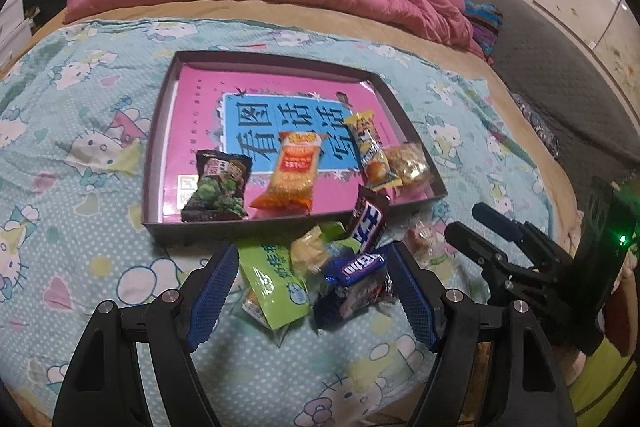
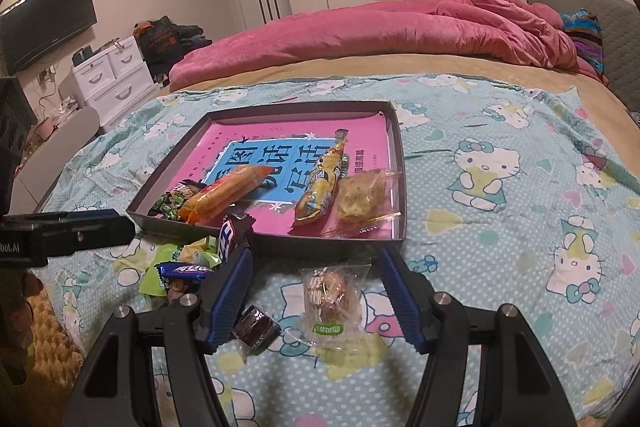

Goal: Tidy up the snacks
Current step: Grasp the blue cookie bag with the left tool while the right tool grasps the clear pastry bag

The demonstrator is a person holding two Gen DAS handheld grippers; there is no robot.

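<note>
both grippers are spread wide and empty: left gripper (image 1: 312,291) hangs over a loose pile with a blue bar (image 1: 356,267) and green packet (image 1: 276,283), right gripper (image 2: 316,291) brackets a clear-wrapped pastry (image 2: 330,293) on the blanket (image 2: 500,227). four snacks already lie in the tray (image 1: 160,131); by my count about half remain outside, the dark candy (image 2: 256,325) too.

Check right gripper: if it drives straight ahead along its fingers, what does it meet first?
Probably the clear-wrapped pastry, lying on the Hello Kitty blanket between the open fingers of the right gripper. Beyond it stands the near wall of the tray. Depth is uncertain, so it may pass above the pastry and meet the wall.
</note>
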